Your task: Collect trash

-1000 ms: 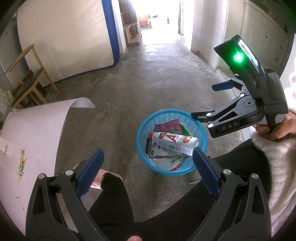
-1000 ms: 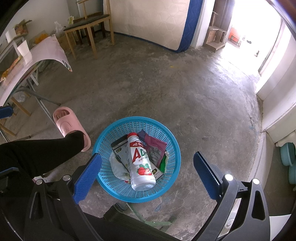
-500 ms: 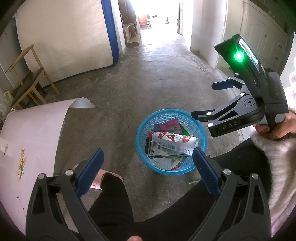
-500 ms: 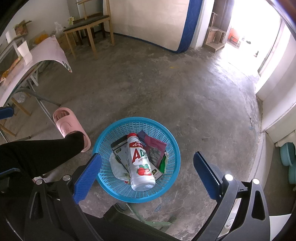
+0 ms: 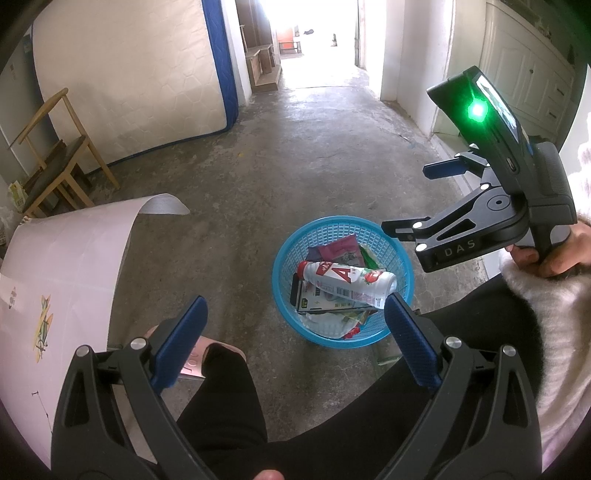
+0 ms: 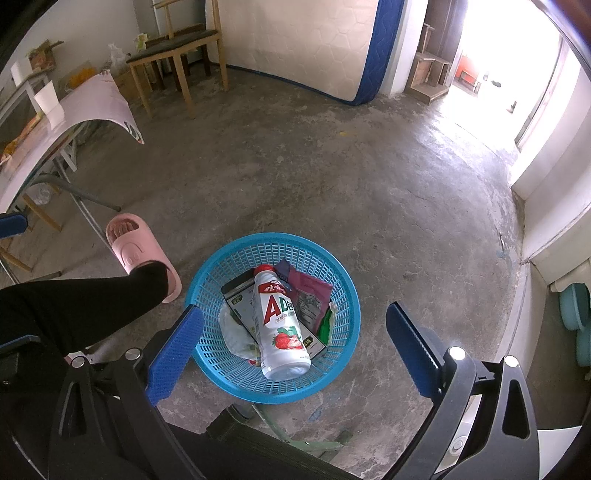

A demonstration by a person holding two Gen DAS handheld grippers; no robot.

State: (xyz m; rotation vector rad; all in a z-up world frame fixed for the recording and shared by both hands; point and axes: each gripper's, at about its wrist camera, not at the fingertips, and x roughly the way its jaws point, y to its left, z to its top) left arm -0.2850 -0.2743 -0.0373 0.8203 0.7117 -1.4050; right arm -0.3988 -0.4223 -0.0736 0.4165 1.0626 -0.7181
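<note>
A blue mesh basket [image 5: 328, 227] [image 6: 236, 376] stands on the concrete floor. Inside it lie a white bottle with a red "AD" label [image 5: 347, 282] [image 6: 279, 321], a maroon pouch [image 5: 341, 249] [image 6: 308, 293], a dark carton [image 6: 240, 299] and crumpled white paper [image 6: 232, 332]. My left gripper [image 5: 295, 341] hangs open above the floor, just left of the basket, with nothing between its fingers. My right gripper [image 6: 293, 347] is open over the basket, also empty; in the left wrist view the right gripper [image 5: 413, 197] shows from the side, held by a hand.
A person's black-clad legs and pink slipper [image 6: 138, 254] sit left of the basket. A table with a pink sheet [image 5: 62, 258] stands at the left. A wooden chair [image 5: 55, 162] and a leaning mattress [image 5: 136, 74] are farther back; a bright doorway [image 5: 314, 33] lies beyond.
</note>
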